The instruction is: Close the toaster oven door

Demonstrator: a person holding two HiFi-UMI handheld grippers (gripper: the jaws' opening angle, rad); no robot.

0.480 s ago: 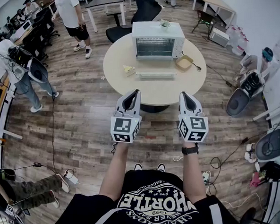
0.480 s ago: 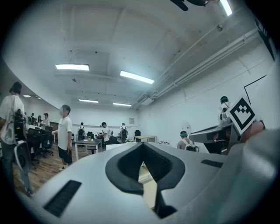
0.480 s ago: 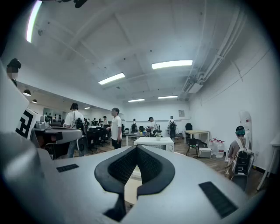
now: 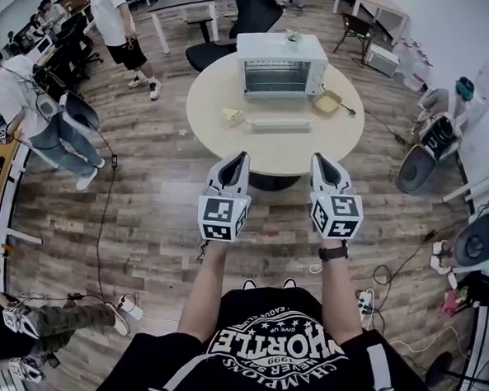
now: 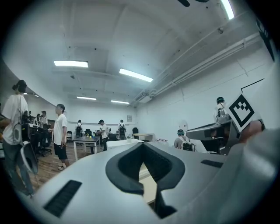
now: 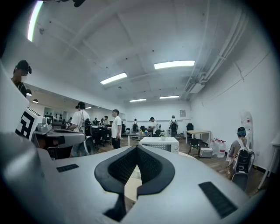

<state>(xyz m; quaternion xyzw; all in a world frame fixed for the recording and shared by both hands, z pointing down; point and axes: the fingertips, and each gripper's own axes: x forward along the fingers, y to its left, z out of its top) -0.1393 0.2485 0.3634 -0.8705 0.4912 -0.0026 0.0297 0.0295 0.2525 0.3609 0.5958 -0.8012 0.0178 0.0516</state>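
Barely any change from a moment ago: still standing short of the round surface [image 4: 300, 159], left tongs [image 4: 239, 158] and right tongs [image 4: 320, 159] pressed together on nothing. Closing not begun, with the toaster oven [image 4: 281, 62] at the far edge and its door [image 4: 278, 125] dropped flat. Wooden floor [image 4: 148, 218], cables [image 4: 103, 211], people [image 4: 115, 17] at left

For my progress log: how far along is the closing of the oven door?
Done: nothing; the door of the oven lies folded down, open. In hand: nothing; the left gripper and right gripper are shut, empty, short of the table. Left: reach the door and swing it up shut.
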